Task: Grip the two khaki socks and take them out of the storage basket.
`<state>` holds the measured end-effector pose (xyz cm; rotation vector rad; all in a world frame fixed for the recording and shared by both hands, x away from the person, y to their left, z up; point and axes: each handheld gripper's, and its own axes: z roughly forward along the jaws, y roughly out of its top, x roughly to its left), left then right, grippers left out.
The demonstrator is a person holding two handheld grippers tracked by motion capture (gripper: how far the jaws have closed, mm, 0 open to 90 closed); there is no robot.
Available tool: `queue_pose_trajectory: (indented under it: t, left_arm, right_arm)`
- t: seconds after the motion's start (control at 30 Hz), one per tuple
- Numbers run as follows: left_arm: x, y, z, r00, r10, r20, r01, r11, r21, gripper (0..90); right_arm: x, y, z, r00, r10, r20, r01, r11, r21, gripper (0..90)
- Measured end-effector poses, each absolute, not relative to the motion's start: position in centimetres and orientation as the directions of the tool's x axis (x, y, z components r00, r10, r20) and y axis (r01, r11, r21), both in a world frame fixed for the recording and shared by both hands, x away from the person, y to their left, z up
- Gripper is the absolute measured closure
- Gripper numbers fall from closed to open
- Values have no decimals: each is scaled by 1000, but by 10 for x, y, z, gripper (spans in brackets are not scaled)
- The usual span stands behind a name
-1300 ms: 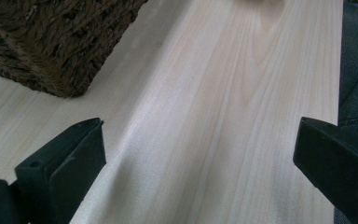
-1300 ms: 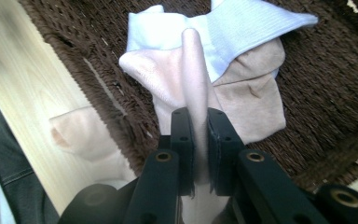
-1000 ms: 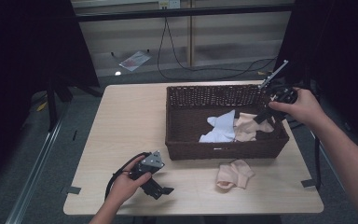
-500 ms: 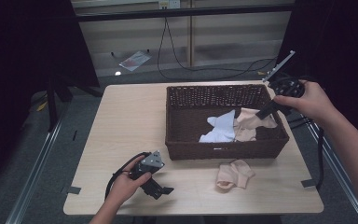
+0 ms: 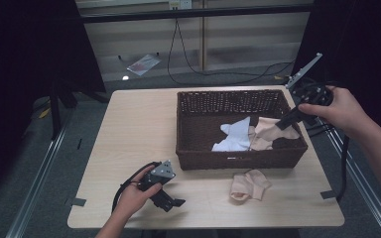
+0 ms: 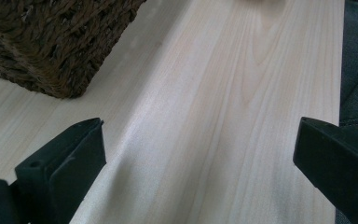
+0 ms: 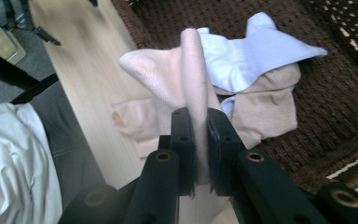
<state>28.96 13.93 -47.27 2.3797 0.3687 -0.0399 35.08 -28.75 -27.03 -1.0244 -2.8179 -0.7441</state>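
A dark woven basket (image 5: 238,159) stands on the right half of the wooden table (image 5: 139,129). My right gripper (image 5: 284,123) hovers over the basket's right end, shut on a pale pink sock (image 7: 186,70) that rises as a fold from between the jaws. Below it in the basket lie a white sock (image 5: 233,136) and a beige sock (image 7: 265,112). Another pale pink sock (image 5: 248,184) lies on the table in front of the basket. My left gripper (image 5: 171,203) rests low at the front left, open with nothing between its jaws; the basket's corner (image 6: 51,42) shows ahead of it.
The table's right edge runs close beside my right hand (image 5: 340,111). A cable (image 5: 345,163) hangs from that gripper past the edge. Dark curtains and floor cables lie beyond the far side. Bare wood stretches left of the basket.
My right hand has drifted a little to the right, toward the basket's right rim, with the pink sock held in its jaws. The left gripper has stayed still.
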Motion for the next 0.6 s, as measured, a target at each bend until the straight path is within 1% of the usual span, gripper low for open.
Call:
queue_pose_trajectory:
  t: [0.07, 0.2, 0.6]
  left_arm:
    - [289, 139, -473, 959, 251, -129, 272, -697, 663, 19]
    - [290, 140, -471, 960, 253, -122, 270, -712, 648, 19]
    - [290, 139, -472, 958, 253, -134, 278, -705, 653, 19]
  right_arm:
    - [348, -287, -271, -790, 578, 204, 603, 675, 424, 834]
    - [344, -288, -272, -796, 566, 214, 597, 675, 433, 834]
    - [326, -283, -287, -828, 517, 219, 557, 704, 441, 835]
